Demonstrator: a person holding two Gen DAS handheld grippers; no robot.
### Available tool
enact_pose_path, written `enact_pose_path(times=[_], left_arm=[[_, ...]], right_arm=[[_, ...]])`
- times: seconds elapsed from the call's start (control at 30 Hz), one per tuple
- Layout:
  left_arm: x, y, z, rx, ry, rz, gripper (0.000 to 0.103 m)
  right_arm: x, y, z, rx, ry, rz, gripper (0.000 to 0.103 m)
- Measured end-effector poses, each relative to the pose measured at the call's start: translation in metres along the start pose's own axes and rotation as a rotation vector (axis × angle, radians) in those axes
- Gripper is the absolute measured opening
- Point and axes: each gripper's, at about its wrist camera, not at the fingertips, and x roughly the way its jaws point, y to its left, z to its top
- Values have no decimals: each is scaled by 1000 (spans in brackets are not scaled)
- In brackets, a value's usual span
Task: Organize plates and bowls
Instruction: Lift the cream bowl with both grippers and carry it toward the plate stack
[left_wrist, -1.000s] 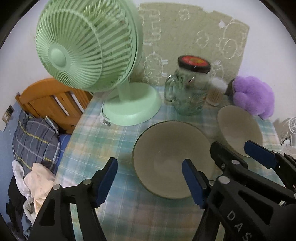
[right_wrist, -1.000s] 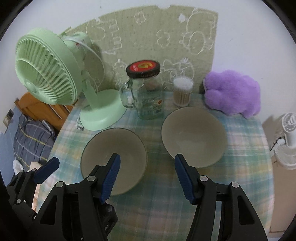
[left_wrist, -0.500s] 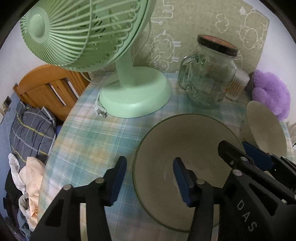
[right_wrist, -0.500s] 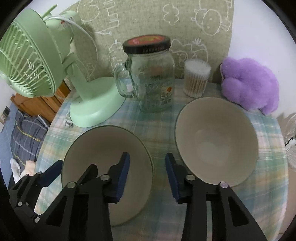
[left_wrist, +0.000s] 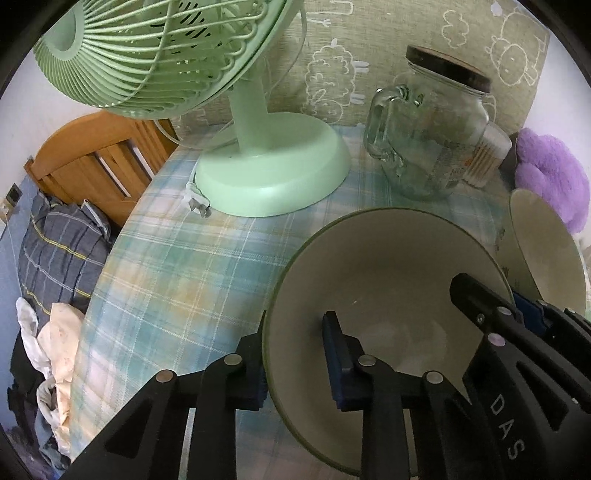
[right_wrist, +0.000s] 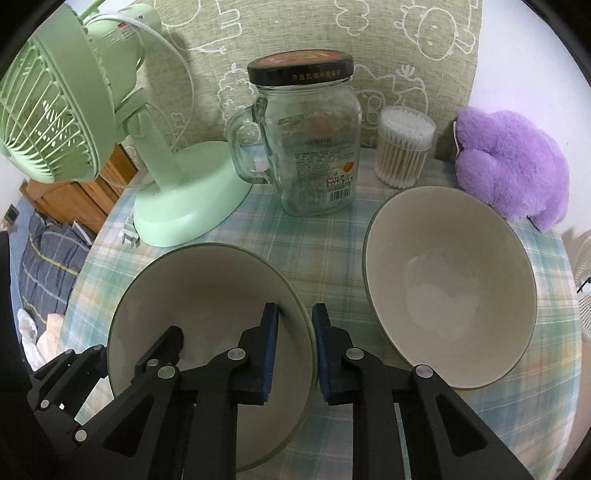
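Two grey-beige bowls stand on the plaid tablecloth. My left gripper (left_wrist: 295, 354) straddles the left rim of the left bowl (left_wrist: 388, 280), one pad inside and one outside. My right gripper (right_wrist: 295, 350) straddles the right rim of that same left bowl (right_wrist: 207, 295), its pads close against the wall. The right bowl (right_wrist: 450, 280) stands free to the right; it also shows in the left wrist view (left_wrist: 543, 251). The left gripper's body shows at the lower left of the right wrist view.
A green desk fan (right_wrist: 110, 110) stands at the back left, its base (left_wrist: 273, 177) near the left bowl. A glass jar with a black lid (right_wrist: 310, 147), a cotton swab tub (right_wrist: 402, 147) and a purple plush (right_wrist: 513, 166) line the back. The table edge drops off left.
Both grippers have moved forward and down onto the left bowl. Their jaws have narrowed from wide open to straddling its rim on opposite sides.
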Motion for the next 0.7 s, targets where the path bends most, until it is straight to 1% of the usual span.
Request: enact_pose_path(times=[0.13, 0.47, 0.7], left_arm=[[-9, -4, -6, 17, -6, 4, 24], [-39, -14, -22, 47, -13, -21, 24], [-70, -18, -35, 74, -39, -41, 24]], right_arm=[[-6, -2, -4, 7, 11, 1, 22], [-39, -9, -23, 25, 5, -27, 22], [-75, -15, -39, 51, -15, -45, 22]])
